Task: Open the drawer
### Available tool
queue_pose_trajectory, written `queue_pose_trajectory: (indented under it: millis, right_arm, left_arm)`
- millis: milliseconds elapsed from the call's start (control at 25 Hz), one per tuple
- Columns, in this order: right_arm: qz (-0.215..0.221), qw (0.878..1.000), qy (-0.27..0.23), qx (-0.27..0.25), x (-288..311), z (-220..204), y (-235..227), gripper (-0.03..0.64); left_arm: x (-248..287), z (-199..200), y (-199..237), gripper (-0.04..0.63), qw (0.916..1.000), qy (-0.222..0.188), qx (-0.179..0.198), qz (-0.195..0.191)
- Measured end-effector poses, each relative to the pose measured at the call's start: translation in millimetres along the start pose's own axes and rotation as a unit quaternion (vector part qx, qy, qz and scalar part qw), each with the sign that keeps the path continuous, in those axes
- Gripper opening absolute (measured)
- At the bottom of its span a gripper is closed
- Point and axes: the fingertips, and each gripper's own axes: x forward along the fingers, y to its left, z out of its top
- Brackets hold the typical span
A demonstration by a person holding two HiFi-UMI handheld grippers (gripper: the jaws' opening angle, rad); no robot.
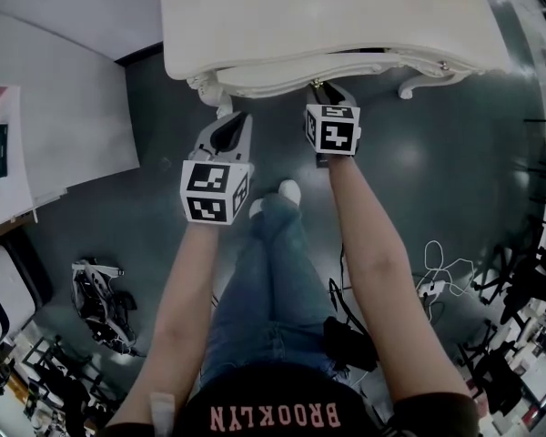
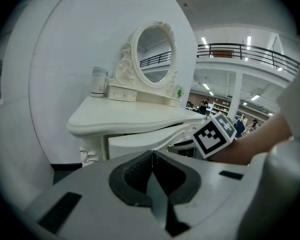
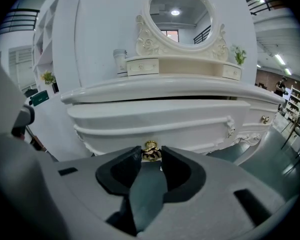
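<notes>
Jaws of your right hand-held gripper (image 1: 333, 91) are clamped on the small gold knob (image 3: 150, 152), one dark pad on each side of it, low in the centre of the right gripper view. That knob sits on the white curved drawer (image 3: 160, 121), which runs across the middle of that view just under the worktop (image 3: 165, 91) of the white carved dressing table (image 1: 328, 16). In the left gripper view the drawer's front seems to stand a little forward of the table's frame, with a dark gap above it, though you cannot tell how far. In the head view the table fills the top centre of the frame, and your right hand-held gripper reaches up to its lower edge. Your left hand-held gripper (image 1: 234, 121) is clenched on nothing: its pads meet in a thin line. In the head view it hangs clear of the table, left of and lower than the right one, over the dark grey floor (image 1: 419, 162). At the back of the worktop stands an oval mirror in a carved white frame (image 3: 180, 11), top centre in the right gripper view. A white cylindrical jar (image 3: 120, 61) is to its left and a small green plant (image 3: 239, 55) to its right. Your blue-jeaned legs (image 1: 268, 280) run down the middle of the head view, and white cables (image 1: 441, 267) lie on the floor at lower right.
</notes>
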Motion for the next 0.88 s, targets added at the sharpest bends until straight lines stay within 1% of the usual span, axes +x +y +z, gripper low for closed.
queue_pose_trajectory:
  millis: [360, 560, 880]
  right_arm:
    - [-0.004, 1.000, 0.006, 0.006, -16, -17, -1, 0.112]
    - [-0.004, 1.000, 0.005, 0.009, -28, -27, -2, 0.112]
    - [0.001, 1.000, 0.013, 0.006, -52, -50, 2, 0.112]
  left_arm:
    - [-7, -2, -9, 0.006, 0.9999, -0.008, 0.001, -0.008]
    - [-17, -2, -17, 0.005, 0.9999, -0.016, 0.001, -0.004]
    - [-40, -17, -28, 0.005, 0.9999, -0.013, -0.004, 0.008]
